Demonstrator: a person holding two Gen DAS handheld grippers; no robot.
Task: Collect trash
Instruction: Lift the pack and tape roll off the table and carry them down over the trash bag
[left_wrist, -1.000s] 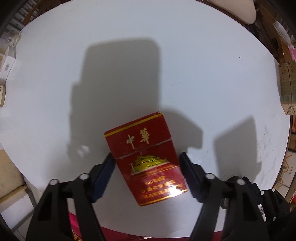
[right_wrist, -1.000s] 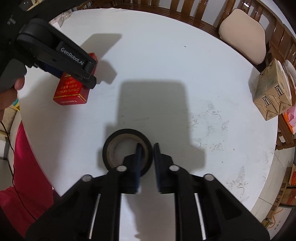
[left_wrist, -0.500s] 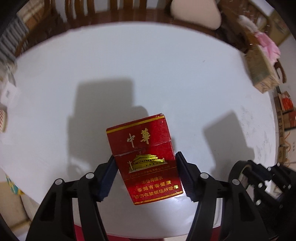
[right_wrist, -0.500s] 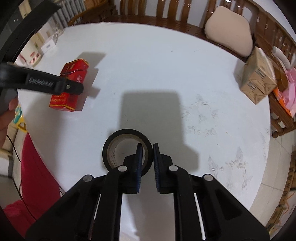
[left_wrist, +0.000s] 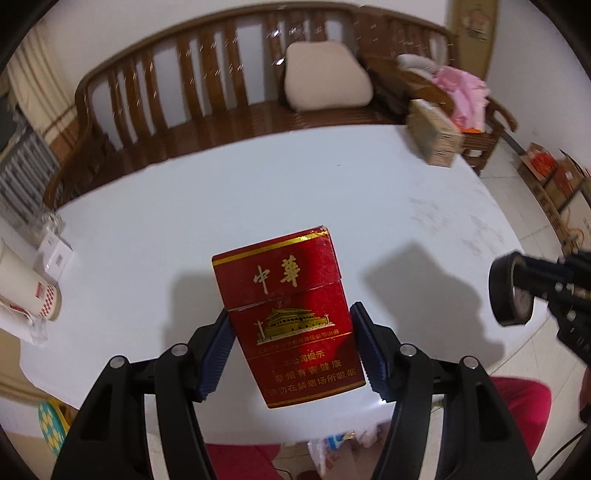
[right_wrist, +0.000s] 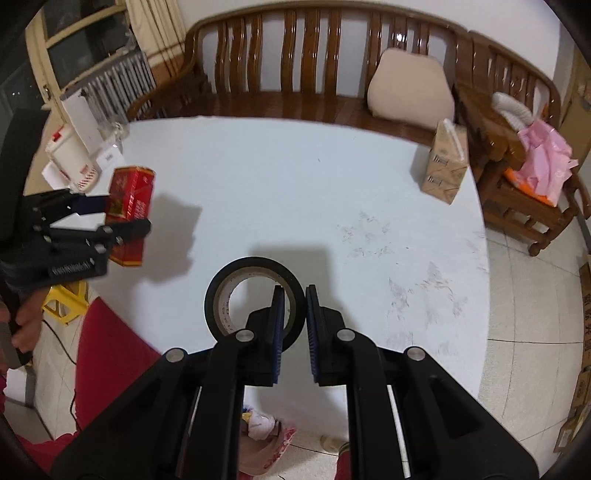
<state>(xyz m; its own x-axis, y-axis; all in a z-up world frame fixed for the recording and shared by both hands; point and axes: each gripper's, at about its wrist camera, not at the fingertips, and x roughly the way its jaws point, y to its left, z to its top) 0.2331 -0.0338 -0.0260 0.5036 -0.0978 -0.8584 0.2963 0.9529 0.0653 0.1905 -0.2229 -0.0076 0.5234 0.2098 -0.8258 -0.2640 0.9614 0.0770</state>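
Both grippers have risen off the white round table (right_wrist: 295, 177) since a second ago, each carrying its item clear of the surface, with the bench now in view. Left gripper (left_wrist: 290, 334) is clamped on the red cigarette pack (left_wrist: 290, 314), pads pressing its two long sides at mid-height; pack upright, lid end up, lid seam slightly parted, contents not visible. Right gripper (right_wrist: 293, 314) pinches the wall of the black tape roll (right_wrist: 255, 299), left finger inside the ring, right finger outside; roll stands on edge, hollow core facing the camera. From the right wrist view, the left gripper sits at far left with the pack raised above the table edge, a hand (right_wrist: 24, 321) on its handle. Beyond: a paper cup (left_wrist: 26, 291) lying on its side at the table's left edge, a small cardboard carton (right_wrist: 445, 166) upright at the far right rim, then the wooden bench (right_wrist: 295, 74) with a beige cushion (right_wrist: 410, 90).
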